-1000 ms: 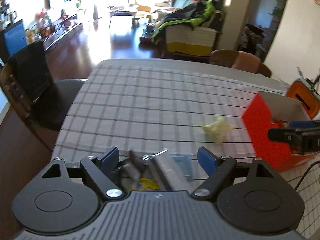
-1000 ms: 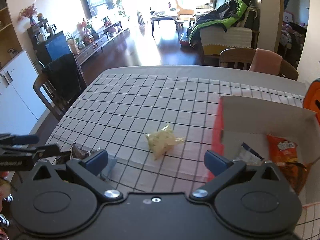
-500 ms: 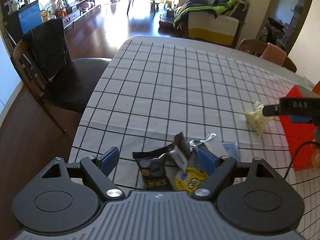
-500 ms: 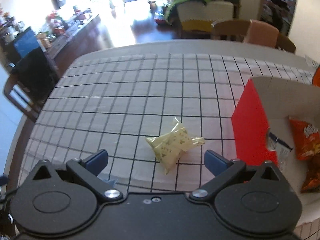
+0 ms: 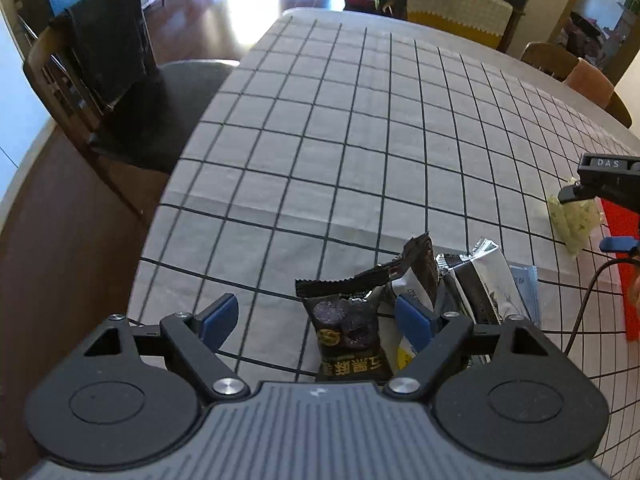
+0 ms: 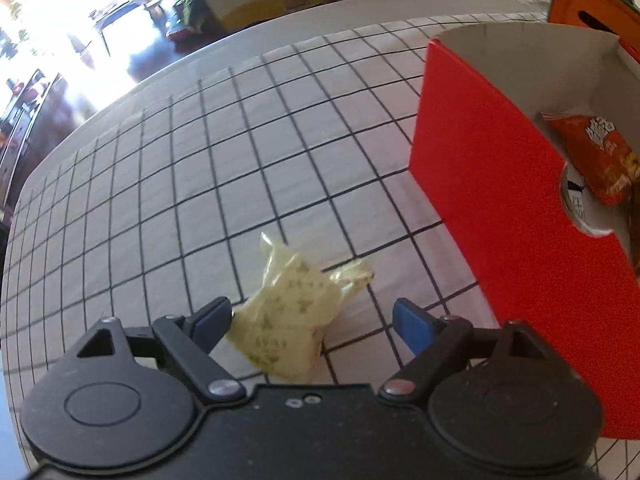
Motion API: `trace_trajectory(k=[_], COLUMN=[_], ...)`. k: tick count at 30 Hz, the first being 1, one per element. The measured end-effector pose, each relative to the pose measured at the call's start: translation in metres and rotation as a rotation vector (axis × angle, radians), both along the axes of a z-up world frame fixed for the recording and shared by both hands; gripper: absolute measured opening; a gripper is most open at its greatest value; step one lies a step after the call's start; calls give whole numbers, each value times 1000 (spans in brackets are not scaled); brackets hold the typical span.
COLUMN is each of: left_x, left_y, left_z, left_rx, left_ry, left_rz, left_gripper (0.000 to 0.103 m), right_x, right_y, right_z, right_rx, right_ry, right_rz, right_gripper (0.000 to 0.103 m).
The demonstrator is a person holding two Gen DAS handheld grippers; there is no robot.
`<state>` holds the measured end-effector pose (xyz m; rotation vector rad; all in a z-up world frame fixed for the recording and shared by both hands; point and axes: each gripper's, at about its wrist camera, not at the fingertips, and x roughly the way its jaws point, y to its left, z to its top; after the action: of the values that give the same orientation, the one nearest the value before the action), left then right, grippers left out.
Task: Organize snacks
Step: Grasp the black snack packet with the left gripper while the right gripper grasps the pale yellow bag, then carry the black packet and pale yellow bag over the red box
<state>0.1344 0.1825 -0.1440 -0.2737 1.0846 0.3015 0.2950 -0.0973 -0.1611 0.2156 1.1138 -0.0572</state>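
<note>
Down at the near edge of the bench [image 5: 360,128], covered by a gridded cloth, the left claw [image 5: 316,318] stands with its jaws wide apart over a small heap of snacks. A black packet [image 5: 348,328] lies between the blue pads, untouched by the left one; the right pad overlaps a silver packet [image 5: 484,276] just beside it, and contact there cannot be told. Toward the right edge, the right claw [image 6: 312,322] has its jaws closing around a pale yellow packet [image 6: 288,320], with the left pad at the wrapper's edge and the right pad still apart. Just right of it stands a red box [image 6: 500,184] holding an orange packet [image 6: 596,156].
</note>
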Motion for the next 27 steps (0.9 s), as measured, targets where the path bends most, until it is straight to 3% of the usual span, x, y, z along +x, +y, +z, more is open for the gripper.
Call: trace_trajectory(k=[5,8,12,19,21,23,27], left_x=[2,2,1,2,2,2,1], left_y=[-4,-6,-8,-10,-9,-8,-6], left_z=[-9,-14,-17,-20,-20,-19,-19], left_rx=[-30,-47,-56,-48,-57,-63,-68], left_ry=[25,40,51,53,50,48,48], left_rz=[-25,-21,-27,-31,-27,-28,-23], left_gripper=[84,72,65,53,48,37,34], right_x=[11,18,18,1,-7,-14,-28], right_y=[3,5,14,26,27,28,22], right_z=[-5,-5,-2,1,2,3,6], right_rx=[0,-21,-38,-54,-61,-76,-77], right_ry=[5,9,-6,-23,-31,-47,-59], right_rz=[18,33,77,178,212,251,296], right_gripper=[82,78,70,49,46,43,38])
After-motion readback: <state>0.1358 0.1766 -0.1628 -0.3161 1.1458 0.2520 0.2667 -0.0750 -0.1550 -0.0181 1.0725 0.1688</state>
